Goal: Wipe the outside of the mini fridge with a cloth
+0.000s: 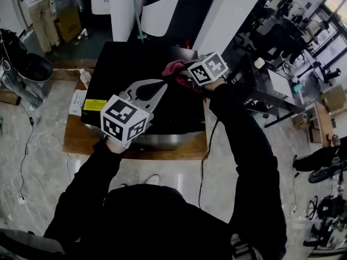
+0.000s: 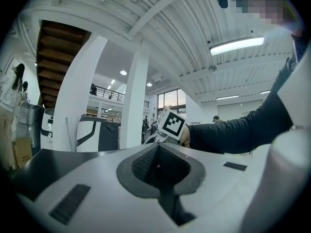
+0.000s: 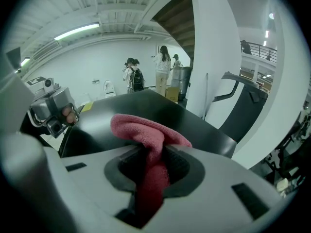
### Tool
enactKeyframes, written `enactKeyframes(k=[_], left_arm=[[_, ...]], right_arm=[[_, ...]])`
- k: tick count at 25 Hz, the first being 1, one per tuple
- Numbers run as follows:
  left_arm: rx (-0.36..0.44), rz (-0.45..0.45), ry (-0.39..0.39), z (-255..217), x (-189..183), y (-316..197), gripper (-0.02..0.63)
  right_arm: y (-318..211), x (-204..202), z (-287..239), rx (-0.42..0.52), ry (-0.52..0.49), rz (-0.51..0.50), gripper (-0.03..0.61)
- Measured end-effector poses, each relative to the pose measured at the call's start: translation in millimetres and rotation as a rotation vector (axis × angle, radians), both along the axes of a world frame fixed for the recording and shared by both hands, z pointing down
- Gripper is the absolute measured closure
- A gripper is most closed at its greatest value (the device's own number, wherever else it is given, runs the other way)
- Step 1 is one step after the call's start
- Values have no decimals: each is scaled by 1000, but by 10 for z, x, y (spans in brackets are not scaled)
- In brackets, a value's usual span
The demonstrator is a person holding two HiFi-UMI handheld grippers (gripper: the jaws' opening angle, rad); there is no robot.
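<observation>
Now, pink cloth (image 3: 141, 127) pinched between right gripper's (image 3: 149, 152) fingers; left gripper's (image 2: 156, 155) fingers together.

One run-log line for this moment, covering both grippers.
right gripper: jaws shut on pink cloth | cloth: over mini fridge top | left gripper: jaws shut, empty, over same top

The right gripper (image 1: 181, 78) holds pink cloth (image 1: 173, 67) on the mini fridge (image 1: 124, 64).
</observation>
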State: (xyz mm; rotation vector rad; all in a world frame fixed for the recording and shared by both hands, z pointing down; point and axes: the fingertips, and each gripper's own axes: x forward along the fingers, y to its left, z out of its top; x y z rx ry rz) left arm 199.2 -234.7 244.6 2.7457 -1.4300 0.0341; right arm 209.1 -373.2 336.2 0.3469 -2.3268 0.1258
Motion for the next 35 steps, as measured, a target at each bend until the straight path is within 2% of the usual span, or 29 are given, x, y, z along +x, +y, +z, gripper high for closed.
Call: enactKeyframes(k=[4, 14, 25, 26, 28, 33, 35], left_arm=[[-4, 37, 15, 13, -38, 246, 609], [-9, 110, 31, 43, -179, 761, 609], [3, 127, 49, 90, -356, 1318, 609], [6, 122, 49, 90, -403, 1367, 609], [25, 100, 41, 72, -542, 1474, 608], [119, -2, -3, -18, -1106, 1745, 609], [128, -47, -13, 13, -1326, 1861, 609]], right_arm=[[472, 42, -9, -34, 1, 3, 494], [1208, 178, 29, -64, 46, 43, 494], [1878, 254, 81, -129, 100, 47, 494], [1917, 246, 64, -118, 99, 49, 492], [2021, 136, -60, -36, 61, 45, 489], [2652, -660, -639, 273, -213, -59, 483], [2982, -968, -681, 375, -270, -119, 483]])
